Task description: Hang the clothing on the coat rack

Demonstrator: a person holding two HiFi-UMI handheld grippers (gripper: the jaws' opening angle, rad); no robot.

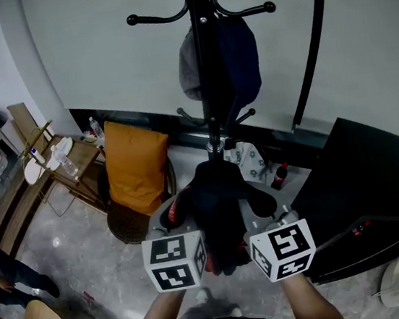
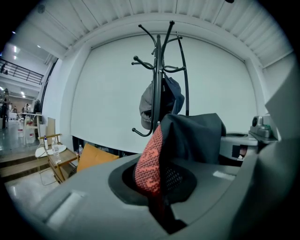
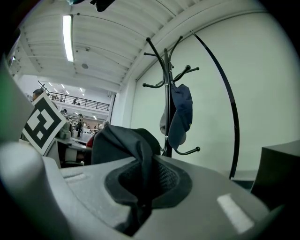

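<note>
One dark garment in left tongs and right tongs, near coat rack.

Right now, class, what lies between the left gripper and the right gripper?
A dark garment with a red patch, gripped by the left gripper and right gripper; the head view shows it.

Dim, even indoor light; fisheye gripper views with black corners.
A ceiling light strip glowed at ten o'clock in the right gripper view, and the pale wall read bright, leaving the coat rack nearly a silhouette. The dark clothing lost its folds in shadow. Lines bowed near the rims, the nearest foreground was soft, and faint glare marked the floor at eight o'clock in the head view.
</note>
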